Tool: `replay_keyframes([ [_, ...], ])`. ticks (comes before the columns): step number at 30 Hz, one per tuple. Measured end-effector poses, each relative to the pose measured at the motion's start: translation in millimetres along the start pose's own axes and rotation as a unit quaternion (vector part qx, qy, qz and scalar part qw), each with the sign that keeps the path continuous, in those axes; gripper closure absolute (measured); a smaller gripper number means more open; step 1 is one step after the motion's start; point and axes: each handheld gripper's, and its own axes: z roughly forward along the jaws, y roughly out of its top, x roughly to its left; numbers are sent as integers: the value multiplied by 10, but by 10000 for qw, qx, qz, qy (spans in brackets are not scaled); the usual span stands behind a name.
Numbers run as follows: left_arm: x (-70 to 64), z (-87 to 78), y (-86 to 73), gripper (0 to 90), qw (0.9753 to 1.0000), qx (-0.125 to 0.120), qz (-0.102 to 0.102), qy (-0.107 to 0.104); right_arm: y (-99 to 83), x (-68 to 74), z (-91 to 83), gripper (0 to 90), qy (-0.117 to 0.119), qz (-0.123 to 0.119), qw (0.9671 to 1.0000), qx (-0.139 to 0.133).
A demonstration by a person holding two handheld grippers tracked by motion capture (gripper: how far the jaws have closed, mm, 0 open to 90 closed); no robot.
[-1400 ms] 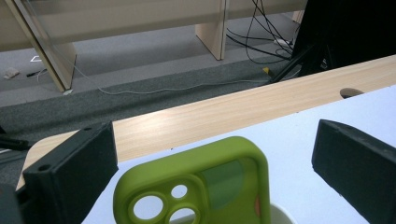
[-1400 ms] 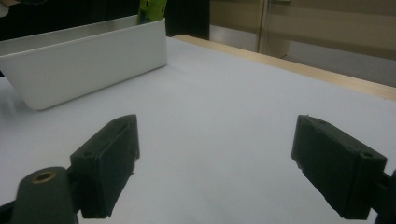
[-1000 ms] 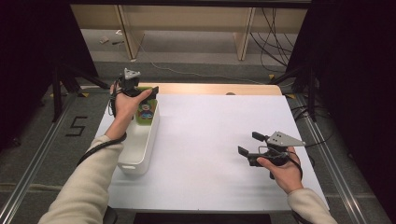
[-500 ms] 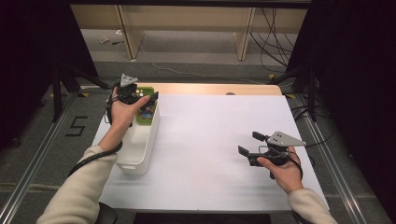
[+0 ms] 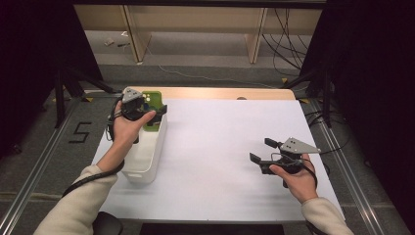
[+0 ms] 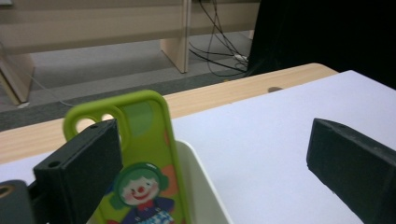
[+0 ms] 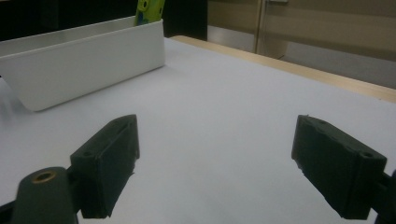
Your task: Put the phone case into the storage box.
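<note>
Left tongs (image 6: 210, 158) held wide open beside green phone case (image 6: 144, 154), case stood in white bin (image 5: 147, 152), right tongs (image 5: 262, 151) spread open, empty, over table (image 5: 220, 147).

A black "5" is marked on the grey floor (image 5: 58, 147) left of the table (image 5: 220, 147).

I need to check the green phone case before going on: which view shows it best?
The left gripper view: the green phone case stands close up in the white bin, its clown picture and camera hole clear, beside one jaw of the open left gripper. The high view shows it small; the right gripper view shows its top edge.
</note>
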Motion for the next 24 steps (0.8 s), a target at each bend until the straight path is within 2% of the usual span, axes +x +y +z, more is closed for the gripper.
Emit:
replay_keyframes([
  [18, -296, -326, -230, 37, 9995, -104, 89, -285, 1, 2, 1, 162, -2, 4, 10000, -4],
  [21, -338, -370, -268, 37, 9991, -89, -24, -424, 1, 3, 3, 162, 4, 5, 10000, -10],
  [24, -375, -414, -290, 37, 9989, -93, 65, -446, 3, 2, 0, 162, -2, 3, 10000, -4],
])
